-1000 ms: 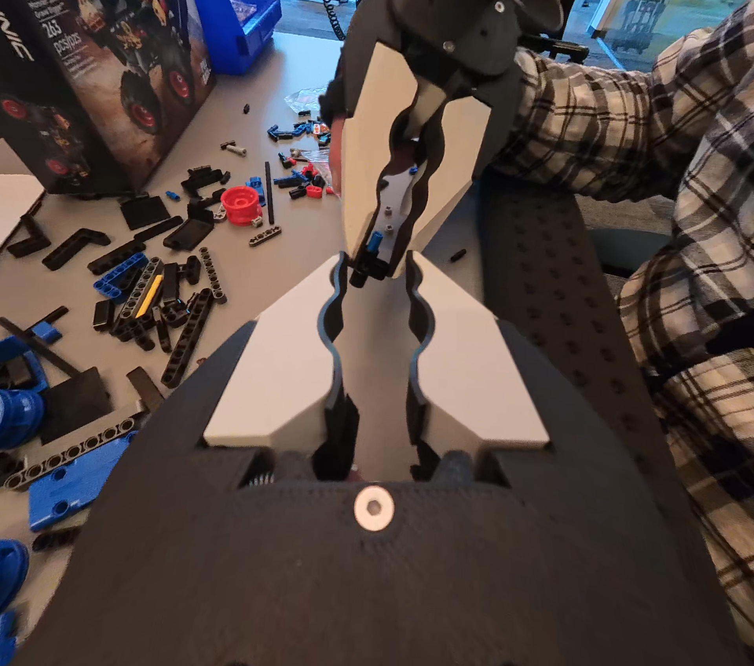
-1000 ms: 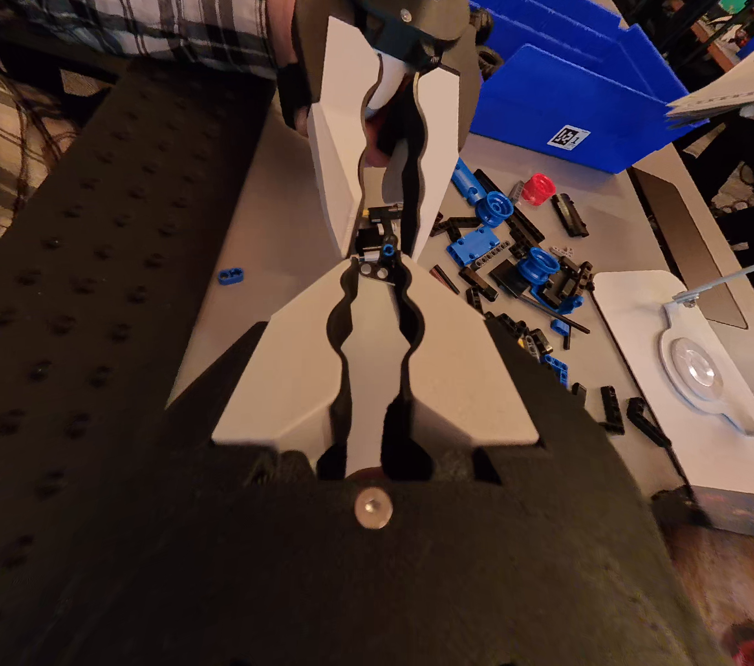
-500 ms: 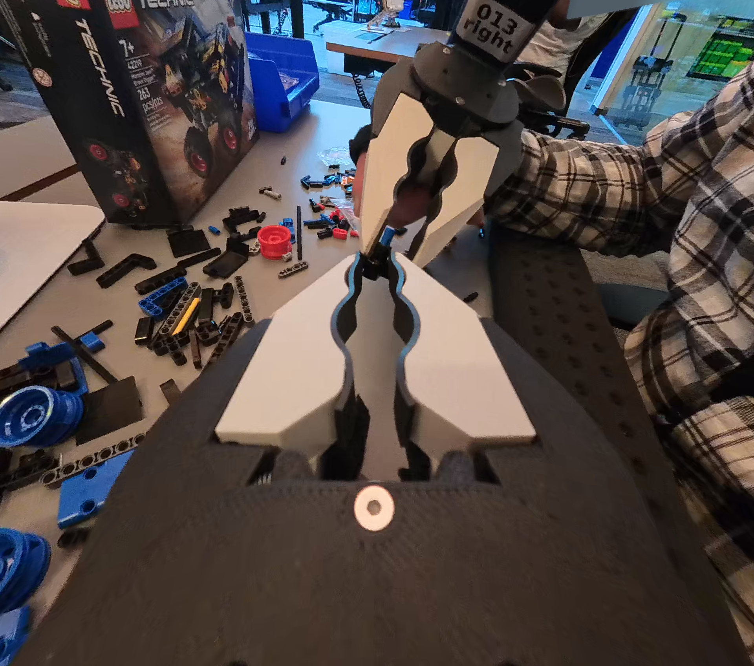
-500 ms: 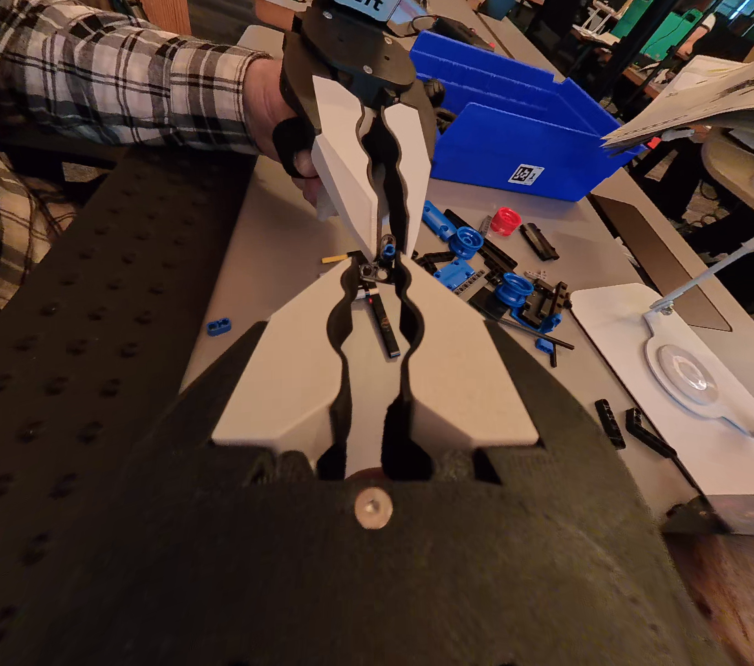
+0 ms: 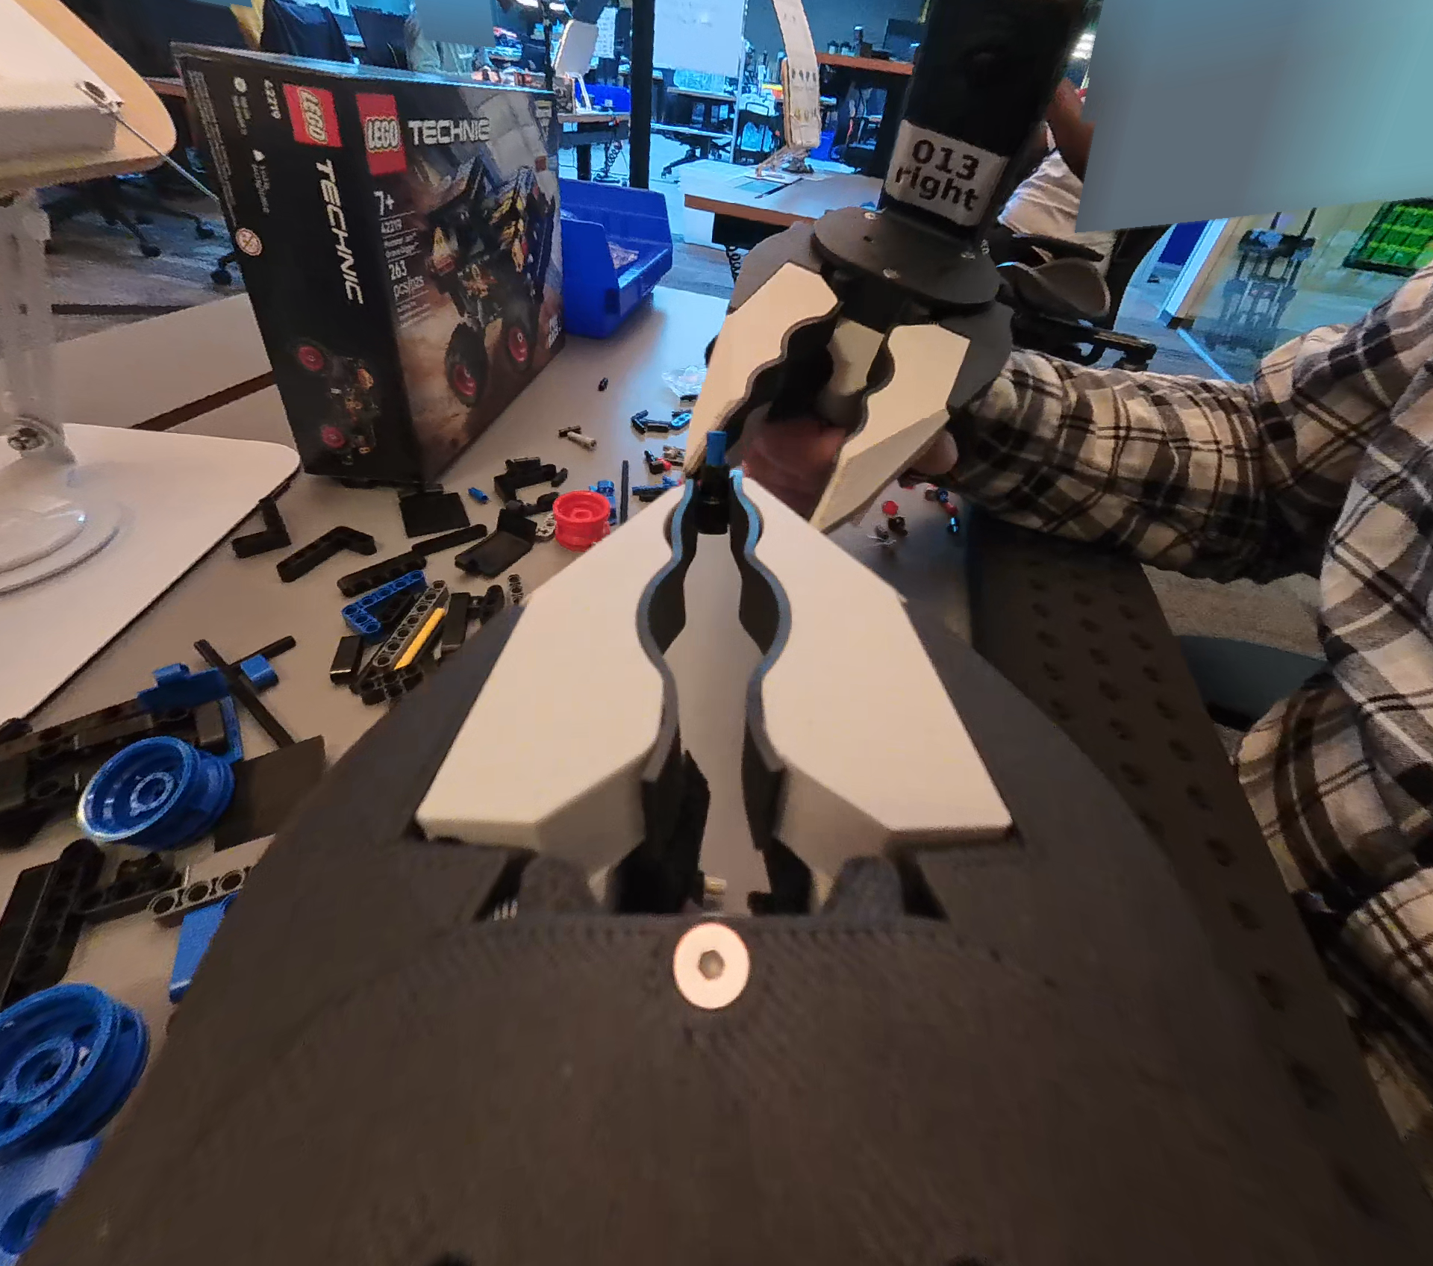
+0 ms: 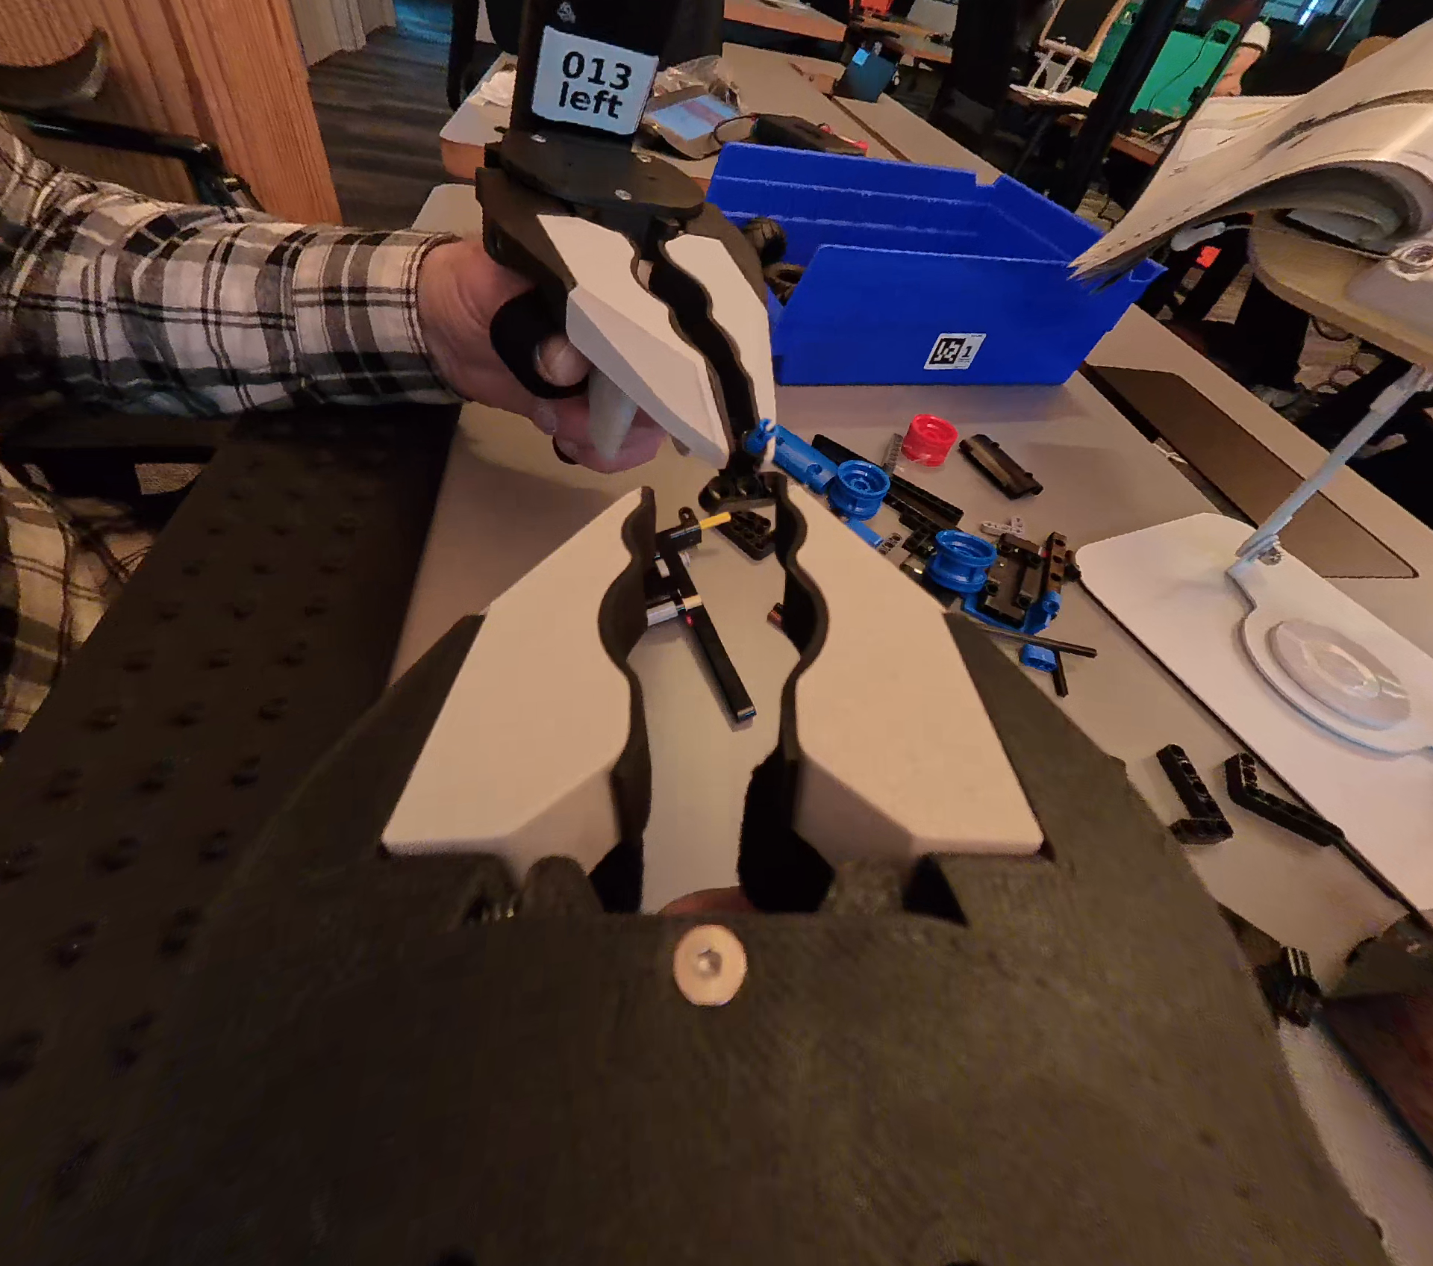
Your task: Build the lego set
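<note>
A small black Lego assembly (image 5: 709, 506) with a blue pin on top is pinched at the tips of the left claw (image 5: 709, 492), above the table (image 5: 194, 577). The right claw (image 6: 709, 500) is spread, its tips beside the assembly. A red wheel hub (image 5: 580, 518) lies beyond, on the table.

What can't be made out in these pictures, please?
Left wrist view: black piece with blue pin, mostly covered by the left gripper fingertips.
Right wrist view: blue bin contents, hidden behind its front wall.
Left wrist view: blue wheel, cut by the left edge and blurred.
Right wrist view: whether the open right gripper touches the piece.
</note>
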A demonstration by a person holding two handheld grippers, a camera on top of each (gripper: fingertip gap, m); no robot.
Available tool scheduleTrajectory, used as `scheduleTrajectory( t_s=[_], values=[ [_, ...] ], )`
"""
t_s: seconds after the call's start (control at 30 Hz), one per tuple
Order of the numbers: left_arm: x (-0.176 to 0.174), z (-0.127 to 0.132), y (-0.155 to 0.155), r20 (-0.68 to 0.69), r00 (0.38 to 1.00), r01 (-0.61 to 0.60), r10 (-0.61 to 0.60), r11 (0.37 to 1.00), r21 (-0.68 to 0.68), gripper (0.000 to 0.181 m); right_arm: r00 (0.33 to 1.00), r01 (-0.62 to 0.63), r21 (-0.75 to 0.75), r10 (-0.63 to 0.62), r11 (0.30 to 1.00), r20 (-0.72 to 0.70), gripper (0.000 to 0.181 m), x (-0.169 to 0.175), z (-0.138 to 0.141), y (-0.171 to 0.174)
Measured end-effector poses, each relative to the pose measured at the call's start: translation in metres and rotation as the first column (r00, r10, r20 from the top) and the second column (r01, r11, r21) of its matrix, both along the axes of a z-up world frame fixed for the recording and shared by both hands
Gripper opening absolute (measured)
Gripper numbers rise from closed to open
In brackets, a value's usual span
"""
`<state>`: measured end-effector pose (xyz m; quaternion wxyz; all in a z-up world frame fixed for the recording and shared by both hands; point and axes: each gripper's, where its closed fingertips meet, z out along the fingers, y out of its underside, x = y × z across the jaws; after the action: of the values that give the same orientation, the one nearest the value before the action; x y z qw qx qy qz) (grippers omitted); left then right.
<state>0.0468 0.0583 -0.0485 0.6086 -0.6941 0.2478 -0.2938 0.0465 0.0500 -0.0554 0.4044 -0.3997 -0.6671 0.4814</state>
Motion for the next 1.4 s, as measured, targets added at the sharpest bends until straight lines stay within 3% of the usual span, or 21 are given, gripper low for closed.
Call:
scheduleTrajectory(
  t_s=[0.37, 0.57, 1.0, 1.1, 1.3, 1.4],
  values=[
    [-0.001, 0.004, 0.003, -0.009, 0.999, -0.031, 0.031, 0.998, 0.046, 0.006, 0.998, 0.055, -0.076, -0.054, 0.996, 0.026, 0.034, -0.008, -0.002, 0.007],
    [0.003, 0.005, 0.001, -0.019, 1.0, -0.018, 0.019, 0.998, 0.065, 0.006, 0.999, 0.053, -0.099, -0.052, 0.994, 0.017, 0.021, -0.01, -0.001, 0.006],
    [0.003, -0.007, 0.004, -0.134, 0.989, -0.05, 0.059, 0.996, 0.072, 0.011, 0.992, 0.124, 0.138, -0.125, 0.983, -0.002, 0.018, -0.007, -0.009, 0.018],
    [0.003, -0.007, 0.004, -0.149, 0.987, -0.053, 0.064, 0.996, 0.077, 0.008, 0.989, 0.151, 0.168, -0.15, 0.974, -0.018, 0.006, -0.006, -0.008, 0.025],
    [0.001, -0.009, 0.006, -0.17, 0.982, -0.074, 0.088, 0.994, 0.084, 0.007, 0.987, 0.159, 0.153, -0.158, 0.975, -0.015, 0.007, -0.006, -0.009, 0.027],
    [-0.001, -0.003, 0.007, -0.17, 0.979, -0.095, 0.115, 0.988, 0.121, 0.006, 0.991, 0.122, 0.047, -0.124, 0.991, 0.056, 0.027, -0.006, -0.016, 0.024]
  ],
)
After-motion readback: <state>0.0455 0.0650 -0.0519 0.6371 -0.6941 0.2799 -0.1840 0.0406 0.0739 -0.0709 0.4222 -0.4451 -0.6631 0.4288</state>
